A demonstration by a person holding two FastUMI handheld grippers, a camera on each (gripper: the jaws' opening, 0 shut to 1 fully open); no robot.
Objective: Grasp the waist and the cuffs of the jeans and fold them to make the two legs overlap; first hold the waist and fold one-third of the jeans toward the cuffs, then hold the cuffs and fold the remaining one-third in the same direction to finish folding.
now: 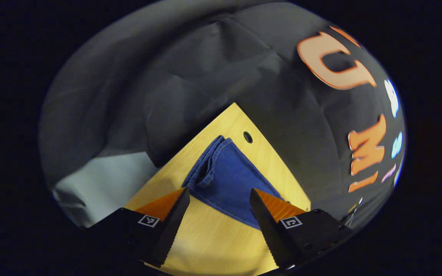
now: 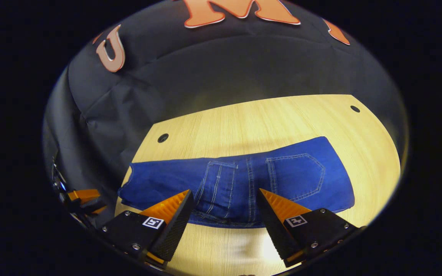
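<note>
The blue jeans (image 2: 240,182) lie flat on the wooden desk (image 2: 282,119), spread lengthwise across it with a stitched back pocket (image 2: 296,174) facing up. The desk has small round holes near its far corners, one (image 2: 163,137) just beyond the jeans' narrower end. In the right gripper view the right tongs (image 2: 225,203) hang just above the near edge of the jeans, beside the pocket, their two fingers spread apart and holding nothing. The other gripper (image 2: 84,199) shows off the desk's edge, past the jeans' narrower end. In the left gripper view the left tongs (image 1: 219,199) hover over an end of the jeans (image 1: 228,180) near a desk corner, fingers likewise apart and empty, with bare desk (image 1: 213,237) between them.
</note>
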